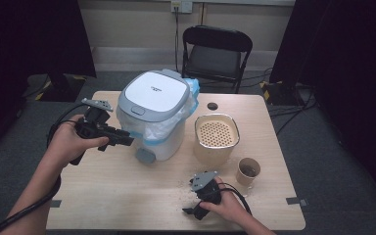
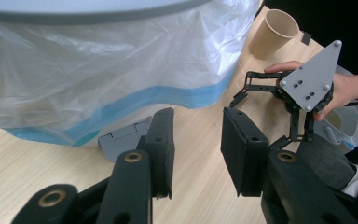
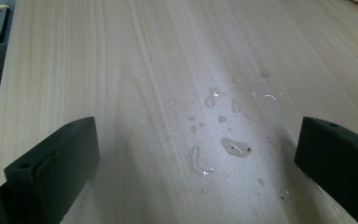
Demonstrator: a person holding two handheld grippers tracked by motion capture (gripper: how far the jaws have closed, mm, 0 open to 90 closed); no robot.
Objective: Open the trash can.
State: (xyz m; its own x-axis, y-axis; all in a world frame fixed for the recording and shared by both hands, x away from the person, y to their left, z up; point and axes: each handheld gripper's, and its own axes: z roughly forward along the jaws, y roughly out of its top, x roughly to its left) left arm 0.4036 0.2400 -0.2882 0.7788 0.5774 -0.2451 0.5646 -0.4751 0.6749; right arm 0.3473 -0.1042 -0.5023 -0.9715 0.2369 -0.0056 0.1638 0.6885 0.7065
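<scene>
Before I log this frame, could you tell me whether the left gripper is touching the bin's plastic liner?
Apart. In the left gripper view, bare table shows between the left gripper and the liner; nothing sits between its jaws.

The near half of the table (image 1: 127,200) lies bare — room to pass along the front edge, apart from small wet drops (image 3: 235,147) near the right gripper (image 1: 192,211). The middle is crowded: the lidded bin (image 1: 152,115) with its plastic liner (image 2: 121,88), the beige strainer tub (image 1: 216,138) just beside it, the paper cup (image 1: 248,171) near the right edge. A narrow gap runs between bin and tub.
</scene>
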